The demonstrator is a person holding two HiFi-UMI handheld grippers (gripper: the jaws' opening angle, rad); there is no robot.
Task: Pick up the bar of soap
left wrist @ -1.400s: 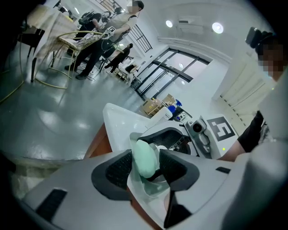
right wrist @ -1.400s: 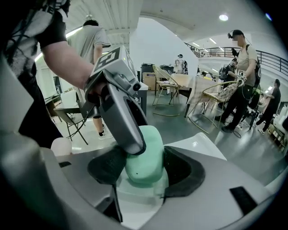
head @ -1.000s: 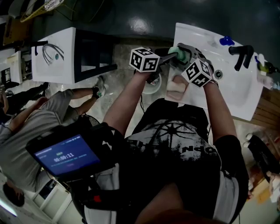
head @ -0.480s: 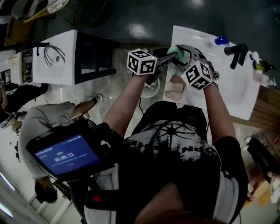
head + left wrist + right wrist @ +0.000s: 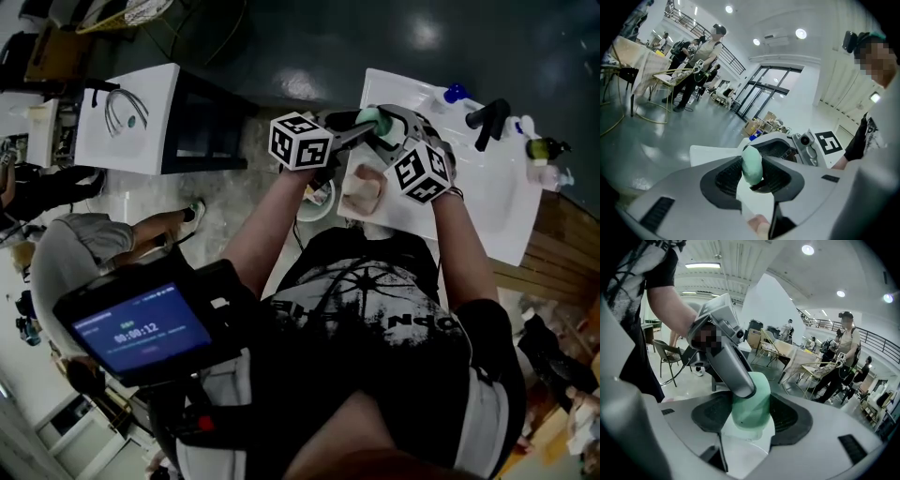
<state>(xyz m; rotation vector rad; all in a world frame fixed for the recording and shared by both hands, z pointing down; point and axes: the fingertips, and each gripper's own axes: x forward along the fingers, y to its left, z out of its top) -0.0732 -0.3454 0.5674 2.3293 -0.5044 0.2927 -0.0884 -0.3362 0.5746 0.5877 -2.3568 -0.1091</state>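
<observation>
The pale green bar of soap [image 5: 368, 119] hangs in the air over the near left corner of the white sink [image 5: 487, 202], gripped from both sides. My left gripper [image 5: 361, 127] reaches in from the left and is shut on the soap [image 5: 752, 164], which stands on end between its dark pads. My right gripper [image 5: 389, 127] comes from the right and is shut on the same soap [image 5: 751, 405]. A grey finger [image 5: 729, 364] of the left gripper lies across the bar's top in the right gripper view.
A beige cloth [image 5: 363, 190] lies on the sink's near left corner below the grippers. A black tap [image 5: 487, 120], a blue cap [image 5: 455, 93] and bottles [image 5: 539, 150] stand along the sink's far side. Another white sink unit [image 5: 131, 117] is to the left. People stand in the hall.
Both grippers have risen together with the soap between them, farther from the beige cloth. A seated person at the left has shifted.
</observation>
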